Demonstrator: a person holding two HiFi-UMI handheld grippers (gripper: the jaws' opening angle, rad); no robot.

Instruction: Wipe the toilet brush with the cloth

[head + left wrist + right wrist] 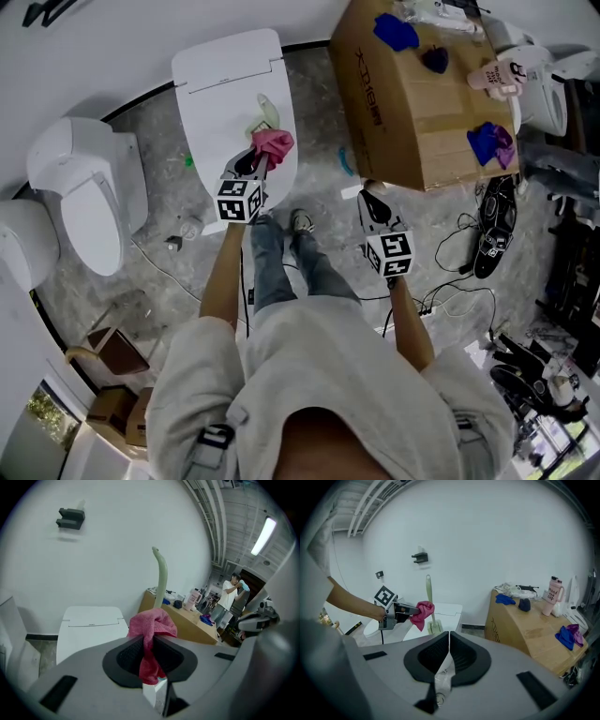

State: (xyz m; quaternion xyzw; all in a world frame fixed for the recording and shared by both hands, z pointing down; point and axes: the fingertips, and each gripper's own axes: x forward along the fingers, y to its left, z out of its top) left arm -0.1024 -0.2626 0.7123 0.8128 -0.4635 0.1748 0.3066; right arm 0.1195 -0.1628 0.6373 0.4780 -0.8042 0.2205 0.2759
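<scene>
A pale green toilet brush (265, 111) stands upright in its holder on the closed white toilet lid (220, 84). My left gripper (251, 167) is shut on a pink cloth (275, 142), which it holds against the brush handle. In the left gripper view the pink cloth (152, 627) bunches between the jaws, and the brush handle (161, 576) rises just behind it. My right gripper (371, 195) hangs to the right of the toilet, shut with nothing in it. The right gripper view shows the brush (429, 597), the cloth (423, 611) and the left gripper (401, 610) from the side.
A large cardboard box (403, 122) stands at the right with blue cloths (396, 31) and a pink bottle (497, 73) on it. A second toilet (84, 187) sits at the left. Cables and black gear (487, 234) lie on the floor at the right.
</scene>
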